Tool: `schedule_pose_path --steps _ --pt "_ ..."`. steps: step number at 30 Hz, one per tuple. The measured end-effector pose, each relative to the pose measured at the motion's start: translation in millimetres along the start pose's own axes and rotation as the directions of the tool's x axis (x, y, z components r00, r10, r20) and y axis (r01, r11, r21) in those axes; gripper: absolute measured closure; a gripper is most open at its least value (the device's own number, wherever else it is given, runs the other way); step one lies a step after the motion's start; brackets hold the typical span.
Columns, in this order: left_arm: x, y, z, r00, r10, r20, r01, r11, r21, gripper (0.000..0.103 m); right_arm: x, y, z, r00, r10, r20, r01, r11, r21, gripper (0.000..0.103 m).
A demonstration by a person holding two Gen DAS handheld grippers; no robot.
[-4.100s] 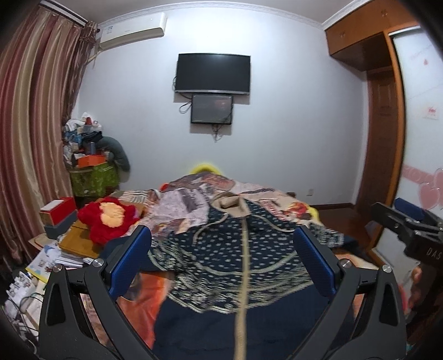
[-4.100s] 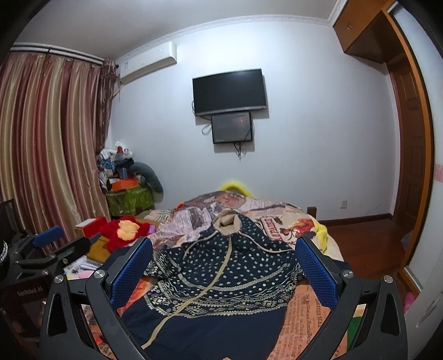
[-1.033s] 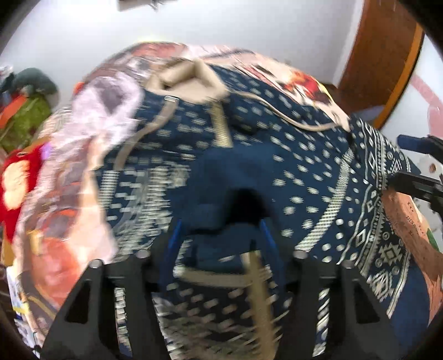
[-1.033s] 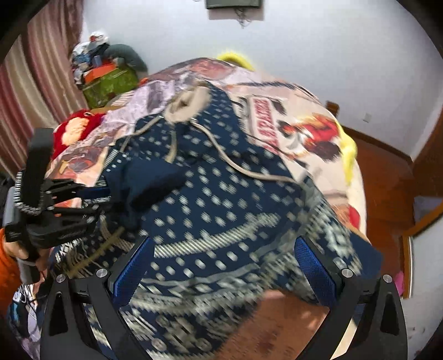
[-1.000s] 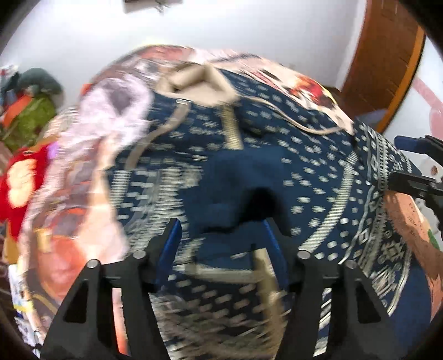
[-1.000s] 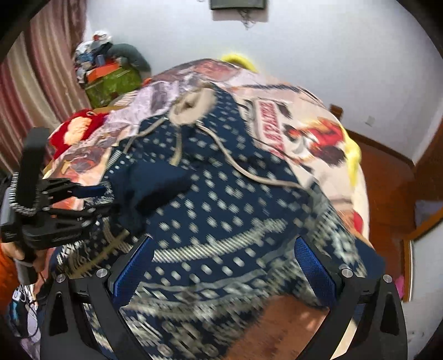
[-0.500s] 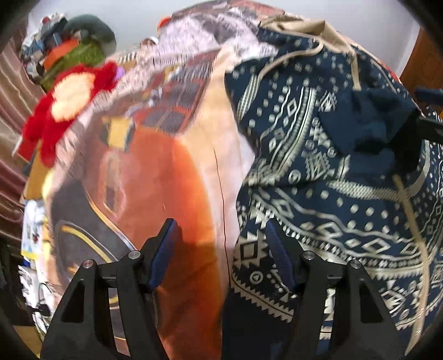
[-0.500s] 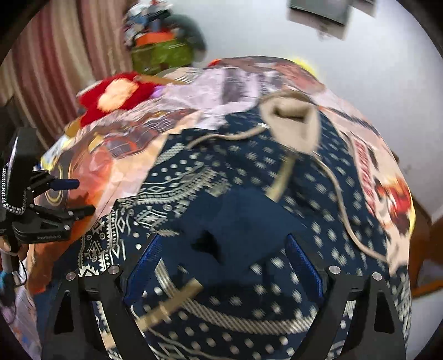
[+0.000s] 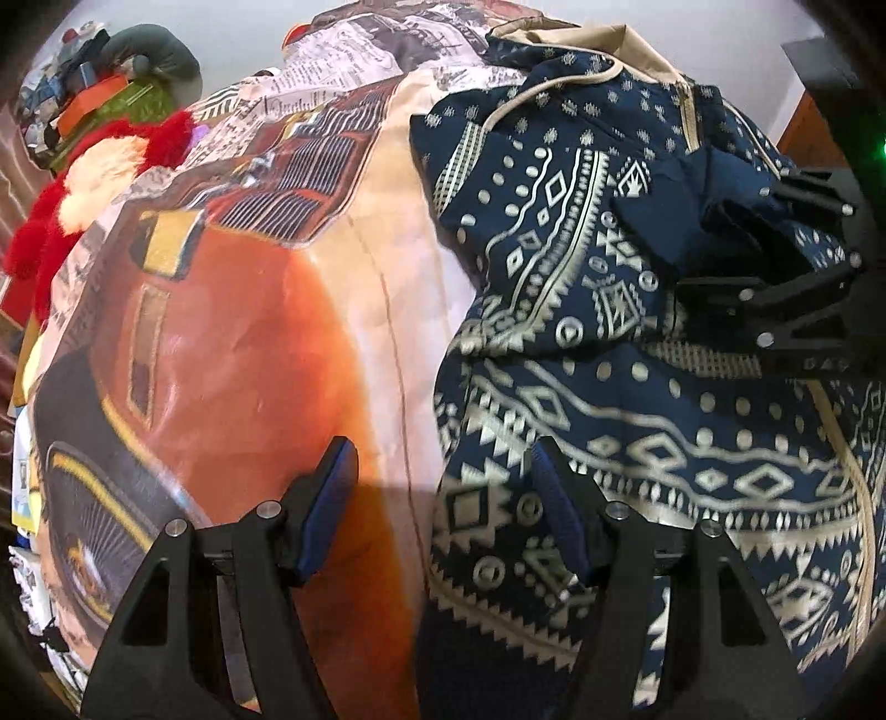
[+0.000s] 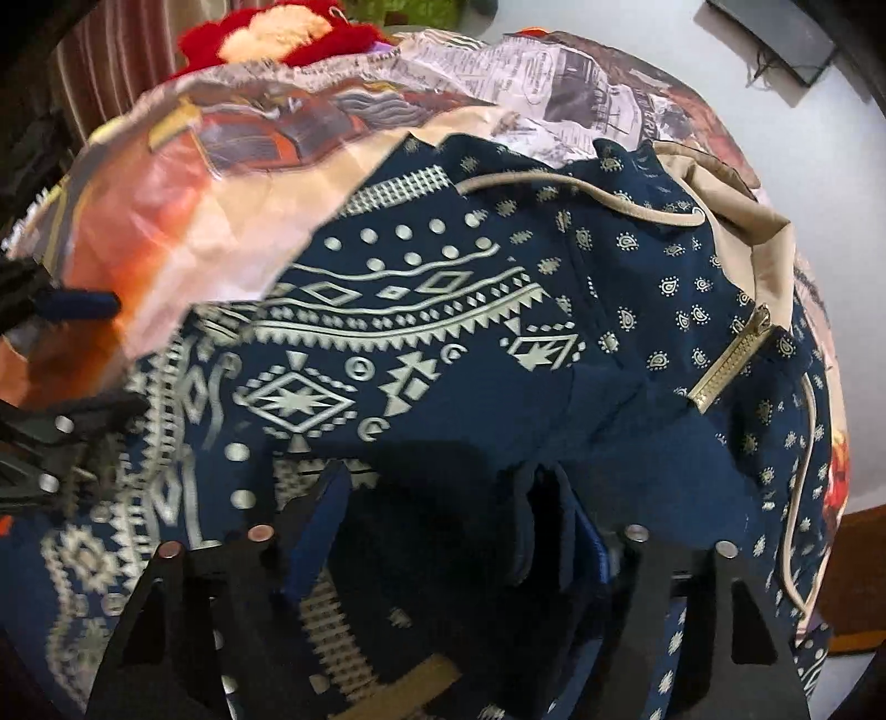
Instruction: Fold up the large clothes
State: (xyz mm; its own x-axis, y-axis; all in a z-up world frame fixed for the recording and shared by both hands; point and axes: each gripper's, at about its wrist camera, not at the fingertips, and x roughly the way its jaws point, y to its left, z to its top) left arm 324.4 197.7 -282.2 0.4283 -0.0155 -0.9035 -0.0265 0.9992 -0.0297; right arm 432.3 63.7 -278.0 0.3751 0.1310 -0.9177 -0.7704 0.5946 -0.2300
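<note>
Tongs in the left hand (image 9: 443, 498) stand spread over the left edge of the navy patterned garment (image 9: 637, 387), one blue pad above the bedspread, the other above the printed cloth; nothing is pinched between them. Their lower frame is cut off by the picture's bottom edge. The right tongs (image 10: 443, 520) have just been closing, and a dark fold of the garment's plain navy cuff lies between the pads; shadow there makes it impossible to tell whether the pads already press on it. In the left wrist view the right tongs (image 9: 775, 266) show only as a black frame at the right edge, partly hidden behind that same plain navy fold.

Across the bed (image 9: 249, 304) lies a bedspread printed with an orange car and newspaper-like pages, wrinkled and pulled up near the garment's left side. A pale wall rises behind the bed, with striped curtains (image 10: 116, 50) at the far left and a dark screen (image 10: 775, 39) cut off at the upper right of the right wrist view.

Left of the bed sits a red and cream plush toy (image 9: 94, 183), and behind it a cluttered pile, too blurred to name. The garment spreads over the bed's right half, its beige hood (image 10: 736, 210) towards the wall and its gold zipper (image 10: 731, 354) showing below the hood.
</note>
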Motion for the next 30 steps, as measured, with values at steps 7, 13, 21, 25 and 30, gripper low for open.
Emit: schedule_pose_path --steps 7,13,21,25,30 --pt "25 -18 29 0.995 0.089 0.049 -0.094 0.991 0.099 0.049 0 -9 1 0.998 -0.062 0.027 0.062 0.998 -0.002 0.084" --pt "44 -33 37 0.988 0.145 0.050 -0.150 0.979 0.141 0.091 -32 -48 -7 0.990 0.020 0.139 -0.047 0.980 0.195 0.088" --pt "17 -13 34 0.983 0.171 0.070 -0.174 0.984 0.033 0.093 -101 -104 -46 0.960 -0.051 0.275 -0.055 0.931 0.362 0.088" --pt "15 -10 33 0.982 0.185 0.045 -0.186 0.982 0.013 0.094 -122 -131 -77 0.951 -0.087 0.295 -0.057 0.893 0.446 0.088" --pt "23 -14 27 0.973 0.229 0.005 -0.229 0.973 0.038 0.094 -121 -149 -115 0.962 -0.103 0.253 -0.046 0.852 0.522 0.088"
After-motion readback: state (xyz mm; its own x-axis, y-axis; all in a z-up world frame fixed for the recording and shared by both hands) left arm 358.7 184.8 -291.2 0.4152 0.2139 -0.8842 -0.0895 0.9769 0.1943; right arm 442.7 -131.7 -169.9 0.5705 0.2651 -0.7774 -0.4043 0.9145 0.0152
